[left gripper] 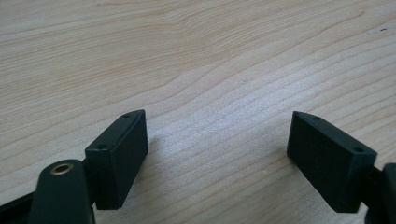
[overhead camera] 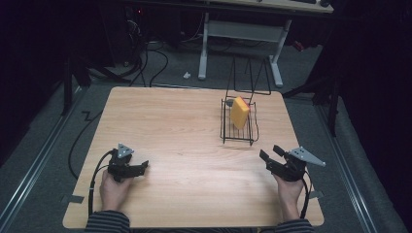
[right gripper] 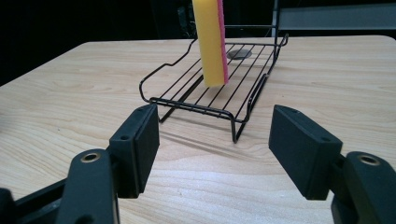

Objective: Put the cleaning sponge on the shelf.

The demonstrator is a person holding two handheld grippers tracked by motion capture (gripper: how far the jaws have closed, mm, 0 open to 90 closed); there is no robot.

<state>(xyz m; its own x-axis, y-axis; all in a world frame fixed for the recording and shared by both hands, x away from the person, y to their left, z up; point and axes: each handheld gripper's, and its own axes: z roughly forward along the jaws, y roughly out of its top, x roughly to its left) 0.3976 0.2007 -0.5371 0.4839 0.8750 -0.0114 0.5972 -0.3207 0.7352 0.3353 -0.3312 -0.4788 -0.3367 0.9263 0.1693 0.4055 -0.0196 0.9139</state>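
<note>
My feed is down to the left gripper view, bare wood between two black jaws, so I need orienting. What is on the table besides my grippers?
Observer: A black wire rack stands on the far right part of the light wooden table.
Operator: Anything in the rack?
Observer: A yellow sponge with a pink face stands on edge in it, nearly upright.
Operator: Where is the right gripper?
Observer: The right gripper sits near the table's front right, jaws open, pointed at the rack and apart from it.
Operator: And a small disc?
Observer: A grey round disc lies behind the sponge.
</note>
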